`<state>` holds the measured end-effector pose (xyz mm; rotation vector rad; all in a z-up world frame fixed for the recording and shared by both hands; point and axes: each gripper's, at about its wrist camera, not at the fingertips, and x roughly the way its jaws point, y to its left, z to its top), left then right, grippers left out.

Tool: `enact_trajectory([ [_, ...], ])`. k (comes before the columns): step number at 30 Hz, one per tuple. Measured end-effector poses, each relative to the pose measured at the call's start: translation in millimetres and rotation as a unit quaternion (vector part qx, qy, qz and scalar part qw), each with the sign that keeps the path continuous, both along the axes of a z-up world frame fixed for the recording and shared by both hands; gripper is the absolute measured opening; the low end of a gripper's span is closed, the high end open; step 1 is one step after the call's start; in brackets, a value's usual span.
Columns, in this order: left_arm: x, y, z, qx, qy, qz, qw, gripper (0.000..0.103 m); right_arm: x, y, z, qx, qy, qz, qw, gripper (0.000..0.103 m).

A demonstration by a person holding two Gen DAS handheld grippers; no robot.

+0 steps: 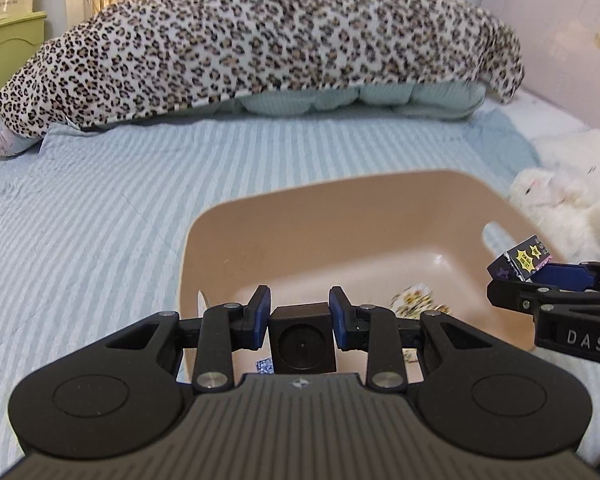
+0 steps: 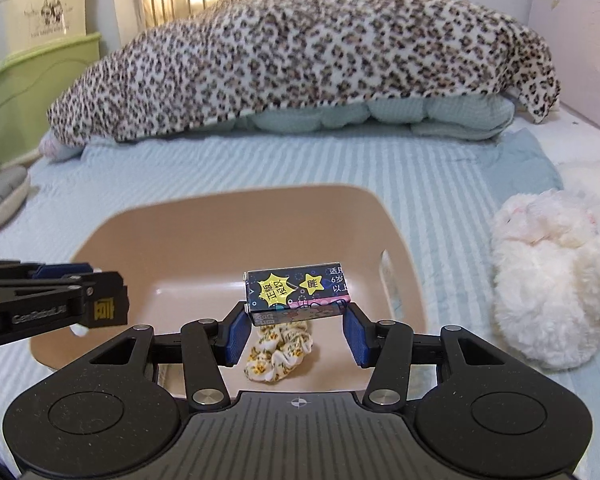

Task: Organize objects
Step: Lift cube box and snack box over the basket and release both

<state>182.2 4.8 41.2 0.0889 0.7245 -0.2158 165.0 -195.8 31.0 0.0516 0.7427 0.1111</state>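
Blue pads [image 1: 262, 316] of the left gripper [image 1: 300, 316] sit just either side of a black cube [image 1: 302, 338], close to both side faces. Whether they press it or have a hair of gap, I cannot tell. The cube shows a round recess on the face toward the camera. It hangs over the near part of a beige basin [image 1: 340, 216] on a striped bed sheet [image 1: 100, 200].

From the right wrist view, the right gripper [image 2: 298, 316] has its 2 jaws spread wide. A dark printed box [image 2: 298, 292] lies between them, long axis running left to right across the jaws, printed face up and toward the camera, with yellow star shapes on it. Its left end touches the left pad [image 2: 236, 332]; the right pad [image 2: 358, 336] seems to stand just clear of the right end, though contact cannot be ruled out. The box is above the basin's near half.

Under the box, on the basin floor toward its near edge, lies a floral scrunchie [image 2: 278, 356]. A small shiny scrap [image 1: 265, 365] lies on the floor near the basin's near-left corner.

A white plush [image 2: 556, 284] rests on the sheet off the basin's right edge. At the sheet's far edge a leopard blanket [image 1: 260, 40] covers pale green bedding [image 1: 360, 98].
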Motion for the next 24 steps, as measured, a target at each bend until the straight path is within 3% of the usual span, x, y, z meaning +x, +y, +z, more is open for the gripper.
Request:
enact_trajectory([
  [7, 13.1, -2.9, -25.5, 0.022, 0.045, 0.009, 0.9987, 0.034, 7.5, 13.0, -18.3, -0.037, 0.018, 0.011, 0.999, 0.048],
  [12, 10.9, -2.7, -23.7, 0.019, 0.058, 0.003, 0.9981, 0.035, 2.6, 8.2, -15.2, -0.026, 0.021, 0.009, 0.999, 0.058],
  [13, 9.2, -2.8, -20.9, 0.020, 0.059, -0.001, 0.9980, 0.041, 2.6, 6.1, -12.2, -0.023, 0.020, 0.008, 0.999, 0.061],
  [14, 7.3, -2.7, -17.7, 0.019, 0.059, -0.005, 0.9981, 0.057, 0.9, 5.0, -9.1, -0.022, 0.019, 0.008, 1.000, 0.069],
  [16, 1.2, -1.0, -9.8, 0.011, 0.051, -0.012, 0.9986, 0.077, -4.6, 3.3, -1.8, -0.015, 0.009, 0.006, 1.000, 0.079],
  [22, -25.1, 2.6, 13.7, 0.021, 0.021, -0.022, 0.9993, 0.088, -23.1, 1.8, 16.1, -0.013, -0.005, 0.009, 1.000, 0.089],
  [24, -34.9, 5.5, 19.4, 0.023, 0.013, -0.020, 0.9994, 0.091, -30.6, 1.0, 20.0, -0.012, -0.005, 0.007, 1.000, 0.098],
])
